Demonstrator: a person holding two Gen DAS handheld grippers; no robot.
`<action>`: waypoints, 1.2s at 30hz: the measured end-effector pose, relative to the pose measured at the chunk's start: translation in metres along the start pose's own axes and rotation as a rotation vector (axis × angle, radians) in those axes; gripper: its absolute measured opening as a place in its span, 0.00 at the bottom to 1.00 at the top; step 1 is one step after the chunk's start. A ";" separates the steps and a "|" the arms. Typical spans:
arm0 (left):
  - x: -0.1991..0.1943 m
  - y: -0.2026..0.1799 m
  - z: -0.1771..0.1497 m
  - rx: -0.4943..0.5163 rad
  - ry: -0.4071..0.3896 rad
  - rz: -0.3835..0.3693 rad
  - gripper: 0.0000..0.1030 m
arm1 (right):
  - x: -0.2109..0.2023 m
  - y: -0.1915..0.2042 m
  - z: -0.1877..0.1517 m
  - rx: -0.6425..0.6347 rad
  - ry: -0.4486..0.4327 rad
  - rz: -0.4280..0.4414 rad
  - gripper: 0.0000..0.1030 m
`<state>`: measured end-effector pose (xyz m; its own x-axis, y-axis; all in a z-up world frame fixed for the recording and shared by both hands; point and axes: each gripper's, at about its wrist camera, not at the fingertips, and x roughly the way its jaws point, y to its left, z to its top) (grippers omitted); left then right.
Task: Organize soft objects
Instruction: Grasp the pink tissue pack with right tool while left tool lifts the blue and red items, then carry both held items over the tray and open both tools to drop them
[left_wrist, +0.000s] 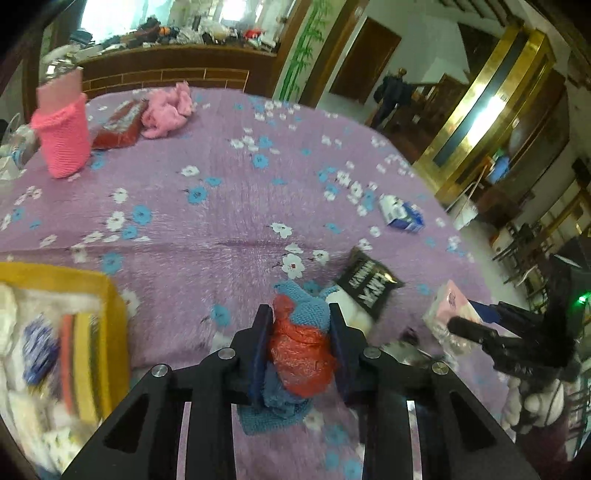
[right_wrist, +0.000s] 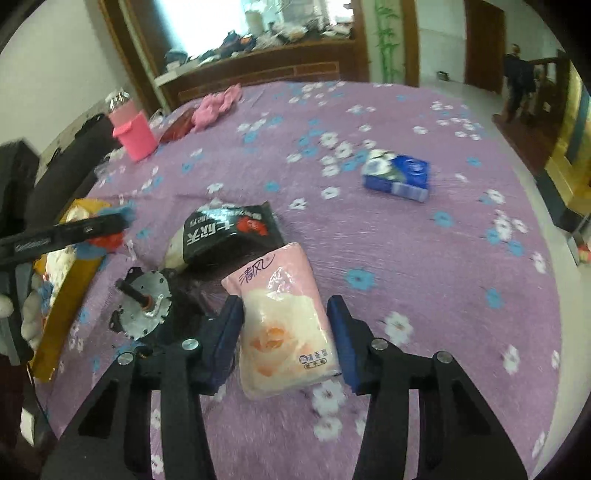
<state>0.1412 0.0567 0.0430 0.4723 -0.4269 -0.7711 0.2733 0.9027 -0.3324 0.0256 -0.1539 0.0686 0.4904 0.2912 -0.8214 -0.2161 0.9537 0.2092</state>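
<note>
My left gripper (left_wrist: 300, 334) is clamped on a blue knitted cloth bundled with red plastic (left_wrist: 301, 347), above the purple floral bedspread (left_wrist: 221, 206). My right gripper (right_wrist: 284, 328) straddles a pink soft tissue pack (right_wrist: 284, 314) — pads at its sides, grip unclear. Beyond: black snack packet (right_wrist: 229, 232), blue tissue pack (right_wrist: 399, 177).

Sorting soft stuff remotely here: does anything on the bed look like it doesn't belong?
Yes. A metal motor-like part with a toothed disc and black shaft lies on the bedspread, just left of the pink tissue pack between the right gripper's fingers. It looks hard, unlike the soft packs and knits around it.
</note>
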 end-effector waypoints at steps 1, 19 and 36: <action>-0.010 0.001 -0.003 -0.004 -0.014 -0.008 0.27 | -0.006 0.000 -0.001 0.007 -0.009 -0.001 0.44; -0.213 0.093 -0.125 -0.189 -0.248 -0.036 0.27 | -0.063 0.081 -0.004 -0.033 -0.103 0.070 0.45; -0.263 0.148 -0.217 -0.321 -0.239 0.062 0.28 | 0.020 0.283 -0.028 -0.291 0.081 0.359 0.45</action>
<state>-0.1247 0.3136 0.0782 0.6713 -0.3374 -0.6599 -0.0194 0.8821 -0.4707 -0.0491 0.1192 0.0970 0.2763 0.5808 -0.7657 -0.5936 0.7298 0.3393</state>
